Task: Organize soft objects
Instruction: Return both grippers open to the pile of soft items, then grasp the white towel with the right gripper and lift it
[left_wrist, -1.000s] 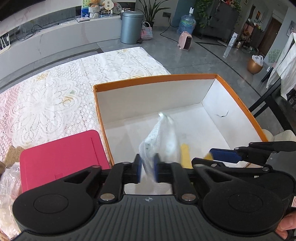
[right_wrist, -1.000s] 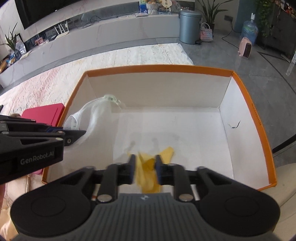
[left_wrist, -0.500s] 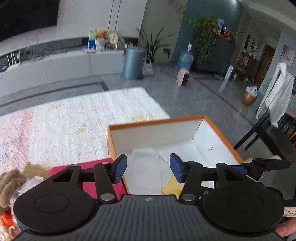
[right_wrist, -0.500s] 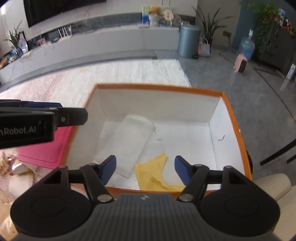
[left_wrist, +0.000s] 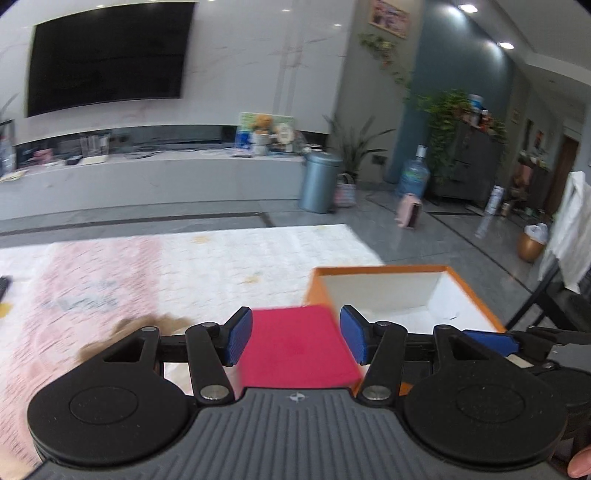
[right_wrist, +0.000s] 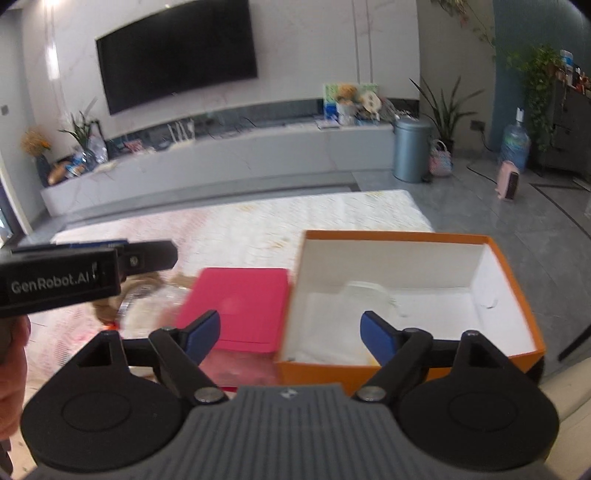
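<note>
- Grippers lifted: left gripper (left_wrist: 295, 340) and right gripper (right_wrist: 290, 332) hover with jaws spread, holding nothing.
- White mesh pouch (right_wrist: 365, 295) lies inside the orange box (right_wrist: 406, 363) beside the pink lid (right_wrist: 240, 306), apparently sorted.

Orange box (right_wrist: 406, 363): card-like walls, matt orange outside, matt white inside; a pale translucent mesh-like pouch (right_wrist: 365, 295) lies in it, blurred. Pink lid (right_wrist: 240, 306): smooth, matt, material cannot be told. Each hand-held gripper, left (left_wrist: 295, 339) and right (right_wrist: 290, 338), shows matt black plastic arms, blue pads, shiny metal pivot pins and a ribbed grey body; tablecloth (left_wrist: 221, 258) is textured lace-like fabric.
</note>
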